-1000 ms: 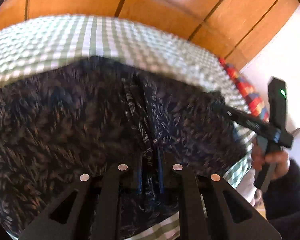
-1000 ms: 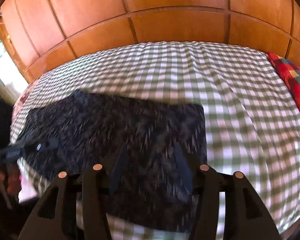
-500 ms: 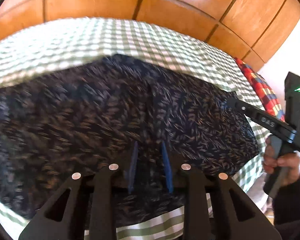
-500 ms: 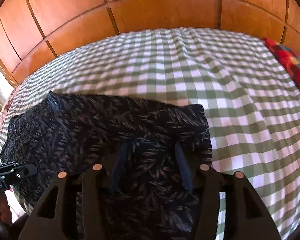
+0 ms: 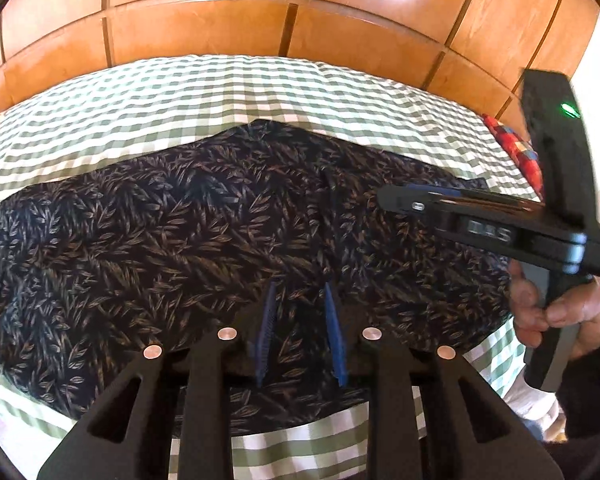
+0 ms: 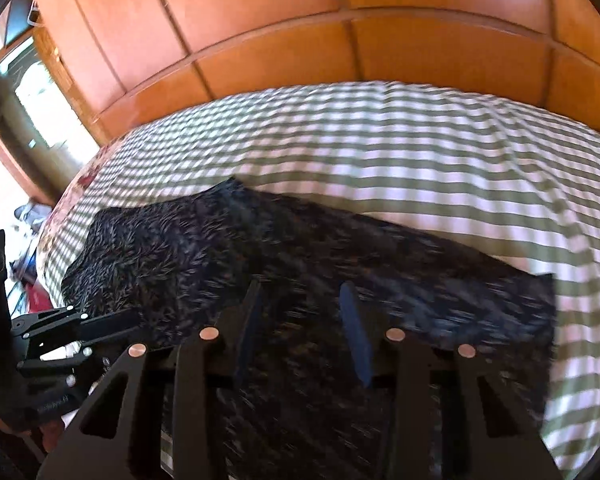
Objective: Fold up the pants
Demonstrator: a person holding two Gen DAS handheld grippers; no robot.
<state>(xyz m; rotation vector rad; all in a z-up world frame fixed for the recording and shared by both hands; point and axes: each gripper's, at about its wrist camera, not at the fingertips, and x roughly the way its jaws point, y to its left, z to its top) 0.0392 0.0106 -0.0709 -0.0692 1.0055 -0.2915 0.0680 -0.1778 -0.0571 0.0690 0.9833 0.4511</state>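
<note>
Dark leaf-print pants (image 5: 188, 248) lie folded in a broad flat shape on a green-and-white checked bed; they also show in the right wrist view (image 6: 300, 256). My left gripper (image 5: 300, 292) is open and empty, hovering above the pants' near edge. My right gripper (image 6: 300, 292) is open and empty above the pants' right half; it also shows in the left wrist view (image 5: 404, 200), held in a hand at the right. The left gripper shows at the left edge of the right wrist view (image 6: 112, 322).
The checked bedsheet (image 5: 236, 92) stretches behind the pants to an orange wood-panelled wall (image 5: 260, 24). A red patchwork cushion (image 5: 516, 148) lies at the bed's right end. A doorway (image 6: 24, 92) and clutter on the floor (image 6: 24, 216) are at the left.
My left gripper let go of the bunched pants fabric, opened and pulled back upward. My right gripper stayed open and swung left over the pants. The pants now lie flatter.
</note>
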